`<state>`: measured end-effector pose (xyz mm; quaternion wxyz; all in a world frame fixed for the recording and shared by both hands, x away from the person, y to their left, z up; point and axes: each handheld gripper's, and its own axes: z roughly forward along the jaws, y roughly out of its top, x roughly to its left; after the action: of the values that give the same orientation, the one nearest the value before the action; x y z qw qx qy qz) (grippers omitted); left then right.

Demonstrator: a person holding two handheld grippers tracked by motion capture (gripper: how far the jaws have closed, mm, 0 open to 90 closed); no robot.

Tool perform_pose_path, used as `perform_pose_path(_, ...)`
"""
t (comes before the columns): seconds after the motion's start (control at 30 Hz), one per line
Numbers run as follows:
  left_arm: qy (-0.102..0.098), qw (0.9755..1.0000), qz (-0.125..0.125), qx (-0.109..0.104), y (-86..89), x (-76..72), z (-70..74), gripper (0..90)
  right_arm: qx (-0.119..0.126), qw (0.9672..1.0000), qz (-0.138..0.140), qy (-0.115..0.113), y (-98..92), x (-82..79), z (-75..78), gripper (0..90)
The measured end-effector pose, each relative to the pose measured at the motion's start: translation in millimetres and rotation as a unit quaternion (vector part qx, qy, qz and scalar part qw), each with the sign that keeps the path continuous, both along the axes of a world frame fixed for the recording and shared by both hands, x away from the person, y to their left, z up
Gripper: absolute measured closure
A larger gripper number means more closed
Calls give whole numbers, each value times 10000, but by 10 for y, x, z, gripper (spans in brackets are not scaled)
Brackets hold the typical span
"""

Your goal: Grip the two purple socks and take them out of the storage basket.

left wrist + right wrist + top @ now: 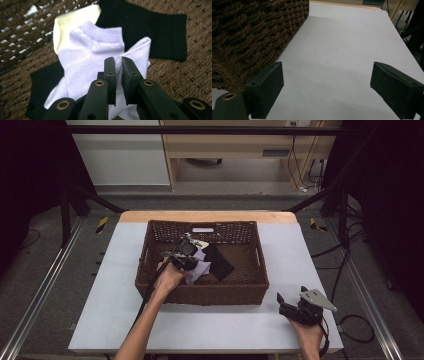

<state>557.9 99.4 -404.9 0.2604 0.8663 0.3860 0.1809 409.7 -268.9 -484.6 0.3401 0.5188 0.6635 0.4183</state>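
Table: white top point(125, 285), wooden strip at its far edge, dark floor and cables around.
Basket: brown wicker point(200, 292), in the middle of the table.
Black cloth: flat on the basket floor point(160, 30), under the sock.
White sock: inside the basket point(90, 57), long axis running from near left to far right in the left gripper view; a pale yellow piece point(75, 22) lies behind it.
Left gripper: inside the basket point(118, 72), jaws clenched on a fold of the white sock.
Right gripper: at the near right part of the table point(327, 85), jaws wide apart, holding nothing, just beside the basket corner.

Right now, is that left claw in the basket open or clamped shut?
Shut: the left gripper pinches a fold of the white sock between its jaws.
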Motion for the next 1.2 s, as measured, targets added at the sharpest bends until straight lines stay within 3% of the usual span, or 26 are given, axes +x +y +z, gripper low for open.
perform_pose_path(0.03, 0, 10000, 0, 0, 0, 0, 0, 821, 0, 10000, 0, 0, 0, 0, 0, 118)
perform_pose_path(0.1, -280, 9984, -78, -479, 67, -48, 75, 821, 17, 10000, -3, 3, -1, -2, 1, 118)
perform_pose_path(0.2, -437, 9956, -42, -825, 134, -62, 129, 821, 26, 10000, -4, 15, -3, 2, 0, 118)
perform_pose_path(0.3, -568, 9933, -50, -1003, 170, -74, 167, 822, 39, 10000, -12, -12, -2, -1, 1, 119)
perform_pose_path(0.53, -957, 9843, -2, -1485, 258, -124, 287, 828, 41, 10000, -14, -1, -6, 2, 1, 123)
perform_pose_path(0.67, -1105, 9767, 123, -1838, 339, -163, 395, 831, 39, 10000, -12, 10, -4, 4, 0, 126)
perform_pose_path(0.9, -1467, 9651, 95, -2165, 435, -330, 623, 831, 28, 10000, -14, 5, -4, 2, 0, 129)
perform_pose_path(1.2, -1855, 9524, 20, -2421, 534, -577, 923, 831, 30, 10000, -15, 15, -2, 4, 0, 131)
